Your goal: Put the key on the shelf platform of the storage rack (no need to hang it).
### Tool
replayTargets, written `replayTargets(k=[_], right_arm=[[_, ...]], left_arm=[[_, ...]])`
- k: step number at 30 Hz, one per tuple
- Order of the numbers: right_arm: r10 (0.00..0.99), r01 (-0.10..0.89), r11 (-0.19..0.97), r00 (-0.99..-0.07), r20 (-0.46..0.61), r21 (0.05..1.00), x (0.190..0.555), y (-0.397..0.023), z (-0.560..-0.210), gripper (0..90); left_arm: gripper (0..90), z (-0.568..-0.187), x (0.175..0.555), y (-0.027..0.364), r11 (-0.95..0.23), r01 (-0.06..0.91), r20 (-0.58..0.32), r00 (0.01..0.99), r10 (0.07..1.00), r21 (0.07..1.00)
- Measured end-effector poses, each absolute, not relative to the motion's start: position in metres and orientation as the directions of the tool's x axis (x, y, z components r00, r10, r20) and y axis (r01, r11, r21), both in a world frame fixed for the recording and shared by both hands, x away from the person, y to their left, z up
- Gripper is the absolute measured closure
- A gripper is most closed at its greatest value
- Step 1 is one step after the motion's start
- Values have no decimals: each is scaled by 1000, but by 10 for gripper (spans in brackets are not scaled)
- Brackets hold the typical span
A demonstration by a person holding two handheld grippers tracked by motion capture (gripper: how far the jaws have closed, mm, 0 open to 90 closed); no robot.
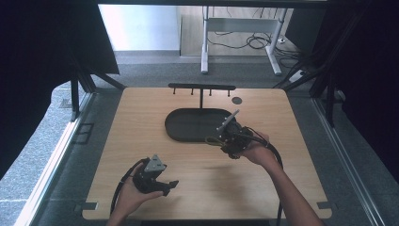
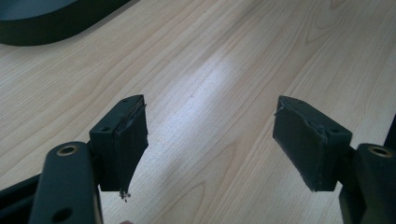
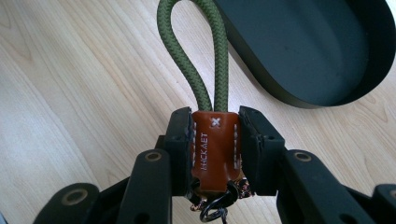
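Black left gripper (image 1: 165, 186) with grey three-cornered plate, black cable looping behind, blocky jaws with brass-ringed screw holes, black right gripper (image 1: 225, 136), its plate seemingly grey, bare forearms

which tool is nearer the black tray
Right. The right tool, shut on a keychain, sits at the tray's near right rim. The left tool is open, well short of it toward the person.

A lab or office is showing: black curtains (image 1: 42, 47) flanking the wooden table (image 1: 141, 141), desk legs (image 1: 205, 47) and cables (image 1: 249, 41) standing at upper centre.
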State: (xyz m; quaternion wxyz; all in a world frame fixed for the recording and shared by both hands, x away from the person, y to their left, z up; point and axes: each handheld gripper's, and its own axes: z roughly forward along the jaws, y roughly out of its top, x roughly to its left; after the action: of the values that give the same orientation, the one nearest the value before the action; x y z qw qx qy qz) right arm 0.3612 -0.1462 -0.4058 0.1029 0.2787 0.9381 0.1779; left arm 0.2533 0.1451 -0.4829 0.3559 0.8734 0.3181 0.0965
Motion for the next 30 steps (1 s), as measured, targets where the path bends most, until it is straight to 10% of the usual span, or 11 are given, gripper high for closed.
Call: replayTargets(k=[30], right_arm=[[554, 476, 785, -826, -104, 397, 367, -137, -400, 671]], left_arm=[[270, -483, 253, 144, -542, 484, -55, 779, 625, 687]])
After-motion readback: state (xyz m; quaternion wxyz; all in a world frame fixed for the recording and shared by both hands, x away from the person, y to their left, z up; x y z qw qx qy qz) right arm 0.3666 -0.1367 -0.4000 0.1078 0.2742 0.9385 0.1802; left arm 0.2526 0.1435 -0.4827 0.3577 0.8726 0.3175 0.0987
